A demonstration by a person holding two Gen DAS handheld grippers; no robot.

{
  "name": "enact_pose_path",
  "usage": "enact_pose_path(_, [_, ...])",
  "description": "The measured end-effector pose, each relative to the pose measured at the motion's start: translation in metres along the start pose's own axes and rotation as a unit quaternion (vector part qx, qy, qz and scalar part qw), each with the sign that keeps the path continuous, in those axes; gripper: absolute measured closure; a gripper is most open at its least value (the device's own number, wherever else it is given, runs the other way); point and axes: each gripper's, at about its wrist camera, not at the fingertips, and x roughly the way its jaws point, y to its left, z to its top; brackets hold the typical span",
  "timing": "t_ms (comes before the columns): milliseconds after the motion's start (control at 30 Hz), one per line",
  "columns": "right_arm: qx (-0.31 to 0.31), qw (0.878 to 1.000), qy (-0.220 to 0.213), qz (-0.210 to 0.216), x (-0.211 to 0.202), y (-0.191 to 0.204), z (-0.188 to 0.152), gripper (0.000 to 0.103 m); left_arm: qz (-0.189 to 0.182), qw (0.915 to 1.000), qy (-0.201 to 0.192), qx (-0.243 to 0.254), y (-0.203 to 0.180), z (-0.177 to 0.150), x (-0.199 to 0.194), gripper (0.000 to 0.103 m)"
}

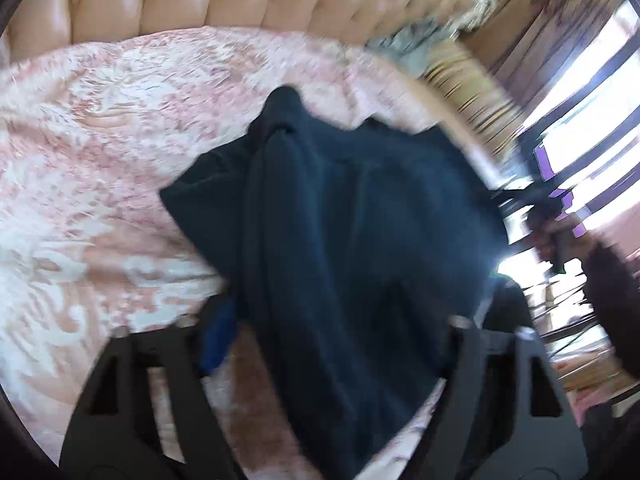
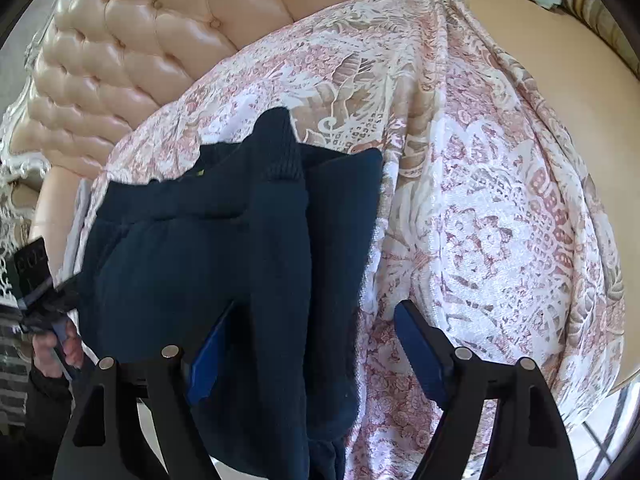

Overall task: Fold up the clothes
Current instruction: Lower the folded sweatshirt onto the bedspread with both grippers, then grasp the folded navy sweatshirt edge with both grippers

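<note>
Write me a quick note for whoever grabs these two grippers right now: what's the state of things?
Left gripper: jaws astride the navy garment; too blurred to tell if they grip.
Right gripper: open, garment edge between its pads, not pinched.
The garment lies bunched and partly folded on the patterned blanket, near the tufted headboard.
Done: a rough fold.
Left: flatten it and finish folding.

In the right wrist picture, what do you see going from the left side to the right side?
A hand holding the other gripper → dark blue garment → pink patterned bedspread → bare beige mattress edge.
</note>
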Motion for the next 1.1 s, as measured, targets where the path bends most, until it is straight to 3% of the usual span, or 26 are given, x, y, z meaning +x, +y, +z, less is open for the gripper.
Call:
enact_pose_path(33, [-0.001,1.000,-0.002,-0.002,0.000,0.001,0.000,0.023,0.017,0.9998,0.000,0.010,-0.002,-0.002,-0.001,0.049])
enact_pose_path(200, [-0.005,1.000,-0.002,-0.015,0.001,0.004,0.000,0.024,0.116,0.9903,-0.006,0.075,-0.027,-0.014,-0.004,0.049])
enact_pose_path(300, [-0.004,1.000,0.002,-0.016,0.002,0.003,0.001,0.024,0.140,0.9855,-0.006,0.095,-0.037,-0.014,0.005,0.049])
enact_pose_path(433, [-0.005,1.000,0.003,-0.016,0.001,0.001,0.001,0.024,0.122,0.9898,-0.003,0.074,-0.024,-0.011,0.007,0.046])
enact_pose_path(867, [-0.005,1.000,0.002,-0.007,0.000,-0.005,-0.001,0.023,0.135,0.9875,0.000,0.082,-0.031,-0.011,0.010,0.045])
enact_pose_path(1000, [-0.005,1.000,0.002,-0.008,0.002,-0.004,0.000,0.023,0.129,0.9895,0.003,0.065,-0.024,-0.011,0.012,0.034])
enact_pose_path(1033, [-0.005,1.000,0.002,-0.008,0.002,-0.004,0.000,0.023,0.116,0.9921,0.005,0.046,-0.017,-0.010,0.013,0.028])
enact_pose_path(1100, [-0.005,1.000,0.003,-0.009,0.002,-0.004,0.000,0.023,0.055,0.9983,0.010,-0.012,0.003,-0.007,0.014,0.021])
